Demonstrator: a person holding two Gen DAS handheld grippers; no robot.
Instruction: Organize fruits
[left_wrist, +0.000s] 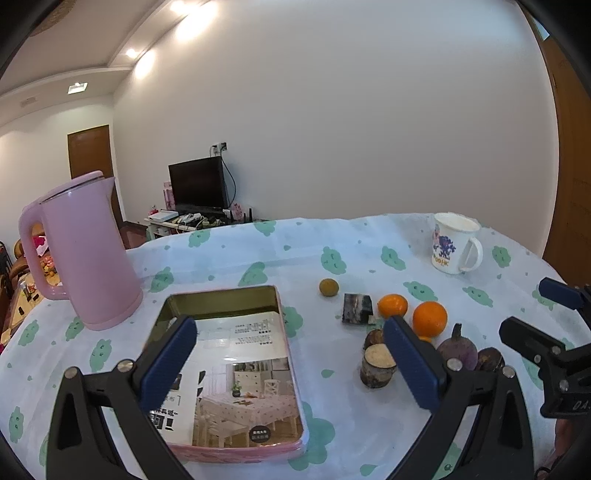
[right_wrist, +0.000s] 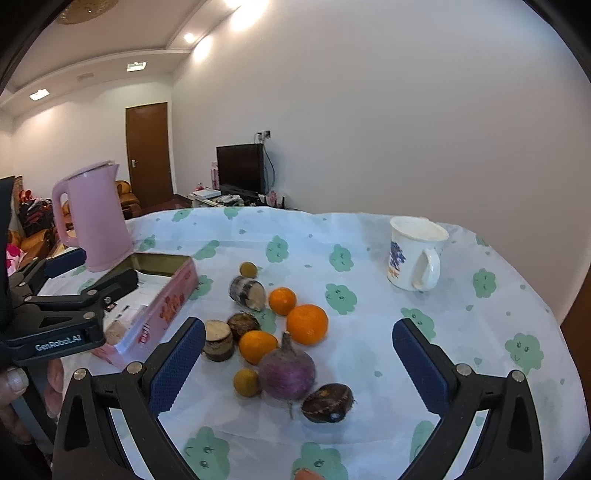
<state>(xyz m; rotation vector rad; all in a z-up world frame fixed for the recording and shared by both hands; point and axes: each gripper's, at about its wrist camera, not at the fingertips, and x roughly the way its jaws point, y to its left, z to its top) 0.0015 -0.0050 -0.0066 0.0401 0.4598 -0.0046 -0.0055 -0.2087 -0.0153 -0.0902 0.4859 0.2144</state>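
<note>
Item: mixed produce on a round table covered by a cloth (right_wrist: 369, 236) printed with green figures. Three oranges (right_wrist: 307, 324) are grouped at the centre of the pile, one nearly touching a purple turnip-like root (right_wrist: 287, 372); two small yellow-green round fruits (right_wrist: 246, 382) are recorded, one at the near edge of the pile and one at its far edge. Cut root sections (right_wrist: 218, 339) and a dark chestnut-like piece (right_wrist: 327, 402) lie among them. Receptacle: a pink tin tray (left_wrist: 236, 452), just left of the pile, lined with a printed sheet and holding no fruit. Left gripper (left_wrist: 291, 363): jaws spread wide, nothing held, hovering over the tray's right edge. Right gripper (right_wrist: 299, 363): jaws likewise apart and empty, framing the pile from the near side. Handling, as judged: the oranges are taken to be firm, moderately light, smooth-skinned and liable to roll; a grip across the widest part is advised, with modest pressure so the peel is not bruised. The small fruits are judged lighter and easily knocked away. Also noted: a pink kettle (left_wrist: 85, 251) behind the tray and a white mug (right_wrist: 415, 253) at the far right, well apart from the fruit.
</note>
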